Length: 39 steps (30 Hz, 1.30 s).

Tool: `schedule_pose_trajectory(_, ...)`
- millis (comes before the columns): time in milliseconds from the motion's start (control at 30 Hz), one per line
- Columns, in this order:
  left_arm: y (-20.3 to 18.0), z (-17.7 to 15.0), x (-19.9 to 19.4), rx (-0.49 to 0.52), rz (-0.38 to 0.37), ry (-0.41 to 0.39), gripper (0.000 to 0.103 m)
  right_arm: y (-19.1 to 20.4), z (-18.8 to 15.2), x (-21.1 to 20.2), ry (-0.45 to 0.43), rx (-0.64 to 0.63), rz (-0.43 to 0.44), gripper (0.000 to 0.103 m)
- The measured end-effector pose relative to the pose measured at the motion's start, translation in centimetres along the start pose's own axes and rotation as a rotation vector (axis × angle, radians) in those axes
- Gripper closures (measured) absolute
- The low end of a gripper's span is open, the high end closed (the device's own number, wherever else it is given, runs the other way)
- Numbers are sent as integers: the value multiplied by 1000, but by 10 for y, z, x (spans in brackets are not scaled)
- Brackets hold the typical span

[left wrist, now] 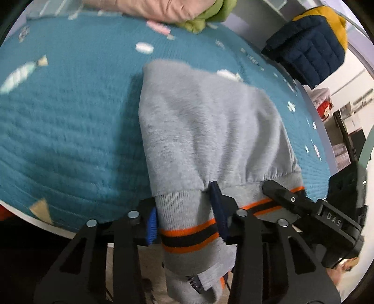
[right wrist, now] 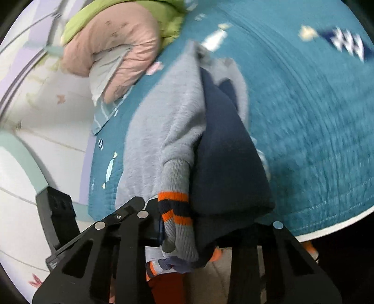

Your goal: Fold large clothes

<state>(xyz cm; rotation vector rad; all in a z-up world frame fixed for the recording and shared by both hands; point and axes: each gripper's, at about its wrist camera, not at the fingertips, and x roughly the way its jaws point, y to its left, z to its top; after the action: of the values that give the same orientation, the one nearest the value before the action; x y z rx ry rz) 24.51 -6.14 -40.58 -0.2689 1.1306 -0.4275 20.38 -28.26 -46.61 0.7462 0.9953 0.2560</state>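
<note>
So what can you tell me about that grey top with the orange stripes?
The grey sweatshirt looks like soft fleece, with ribbed trim striped orange and black, a dark navy panel or lining and a bit of zipper near the bottom. It lies bunched on the teal quilted blanket, its near end hanging over the edge. The left gripper pinches its ribbed hem; the right gripper clamps a striped cuff and navy fabric.

Your sweatshirt (left wrist: 210,131) is light grey, its ribbed hem (left wrist: 189,236) banded orange, black, orange, with a navy panel (right wrist: 224,163) showing. Your blanket (left wrist: 70,121) is teal with small white and beige shapes. Beyond it: a pink jacket (left wrist: 161,9), a lime-green garment (left wrist: 205,18) and a navy quilted jacket (left wrist: 308,51) lined mustard.
</note>
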Motion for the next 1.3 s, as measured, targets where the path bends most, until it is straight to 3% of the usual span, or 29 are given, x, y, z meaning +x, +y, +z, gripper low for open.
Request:
schedule_pose_trajectory(100, -3, 13, -21, 51, 29, -68, 68, 31, 7, -1, -25, -95, 5, 76)
schedule_pose_trajectory(367, 44, 74, -83, 48, 37, -189, 68, 105, 38, 23, -57, -251, 110, 76)
schedule_pose_trajectory(533, 95, 117, -116, 70, 120, -256, 68, 161, 60, 84, -55, -355, 175, 76)
schedule_pose_trajectory(800, 210, 188, -149, 144, 282, -418, 68, 260, 75, 196, -113, -458, 246, 76)
schedule_pose_trajectory(900, 252, 197, -132, 129, 327, -393, 67, 259, 65, 242, -77, -415, 211, 75)
schedule_pose_trajectory(1033, 303, 185, -73, 25, 413, -166, 56, 228, 41, 305, 117, -284, 119, 73)
schedule_pose_trajectory(1067, 313, 173, -61, 6, 435, -129, 47, 220, 33, 311, 143, -271, 95, 68)
schedule_pose_trajectory(1100, 318, 164, -57, 5, 451, -139, 38, 210, 26, 314, 148, -260, 82, 58)
schedule_pose_trajectory(1133, 321, 153, -63, -5, 453, -197, 31, 200, 22, 311, 136, -245, 73, 54)
schedule_pose_trajectory(1167, 324, 149, -66, -28, 462, -213, 17, 192, 21, 308, 126, -225, 87, 51)
schedule_pose_trajectory(1233, 334, 141, -72, -103, 436, -222, 13, 174, 21, 302, 127, -164, 118, 51)
schedule_pose_trajectory(1300, 338, 133, -77, -140, 430, -217, 13, 173, 19, 292, 119, -176, 89, 51)
